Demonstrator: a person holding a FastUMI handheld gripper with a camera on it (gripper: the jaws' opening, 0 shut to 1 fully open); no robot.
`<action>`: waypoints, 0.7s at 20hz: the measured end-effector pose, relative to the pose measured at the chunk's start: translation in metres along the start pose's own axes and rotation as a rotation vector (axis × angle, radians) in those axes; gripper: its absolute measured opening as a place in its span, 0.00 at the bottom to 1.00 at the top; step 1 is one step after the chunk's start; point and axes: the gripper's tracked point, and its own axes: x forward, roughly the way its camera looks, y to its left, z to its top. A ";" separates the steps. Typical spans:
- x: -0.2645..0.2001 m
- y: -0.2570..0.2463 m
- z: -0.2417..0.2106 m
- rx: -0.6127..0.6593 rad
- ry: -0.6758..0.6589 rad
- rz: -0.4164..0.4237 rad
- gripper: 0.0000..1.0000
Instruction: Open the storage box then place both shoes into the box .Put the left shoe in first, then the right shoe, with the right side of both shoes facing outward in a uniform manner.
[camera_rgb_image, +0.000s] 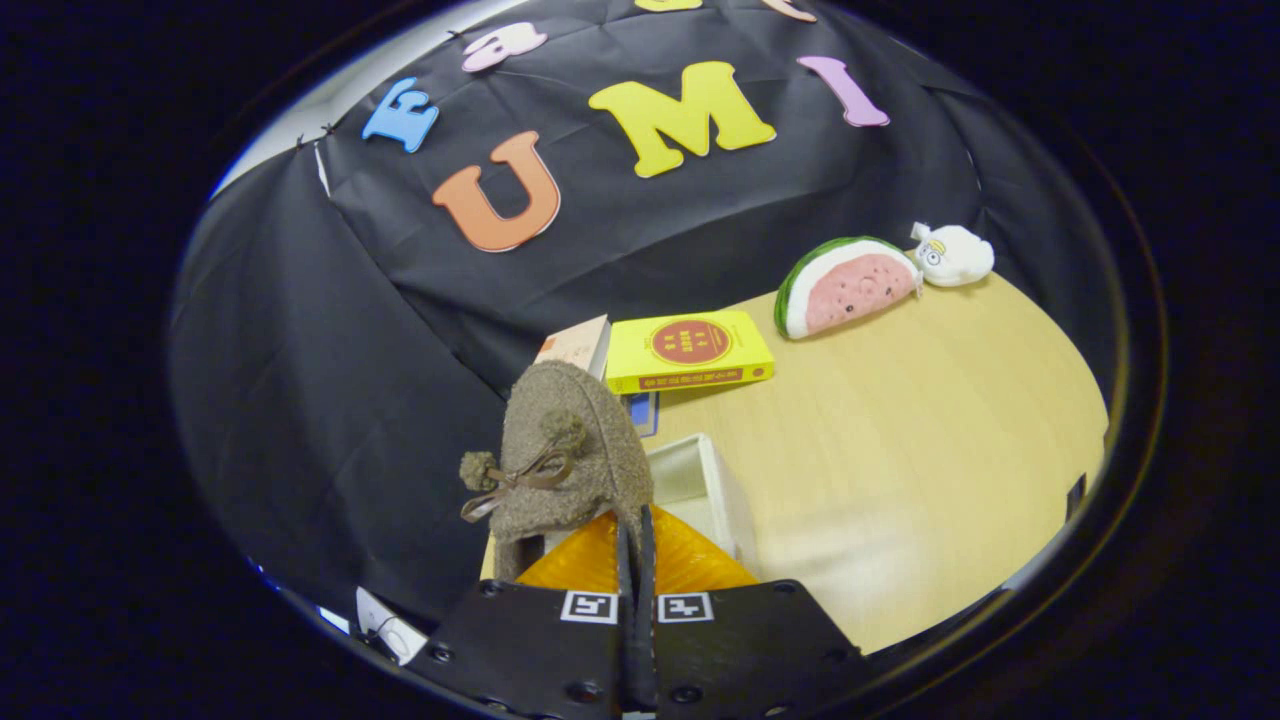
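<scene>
Jaws tight on shoe (570, 450)

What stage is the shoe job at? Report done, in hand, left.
Done: the storage box looks open. In hand: the hand-held gripper, fingers closed, pinches the brown shoe above the box. Left: lowering it in. Whether this is the first or second shoe cannot be told.

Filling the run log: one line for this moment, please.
gripper: jaws shut on brown shoe | shoe: lifted above white storage box | table: yellow book beyond
</scene>
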 end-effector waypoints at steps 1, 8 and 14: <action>0.003 0.001 -0.005 0.010 -0.005 -0.007 0.00; 0.027 -0.023 -0.045 0.044 0.003 -0.078 0.00; 0.047 -0.036 -0.068 0.057 0.021 -0.109 0.00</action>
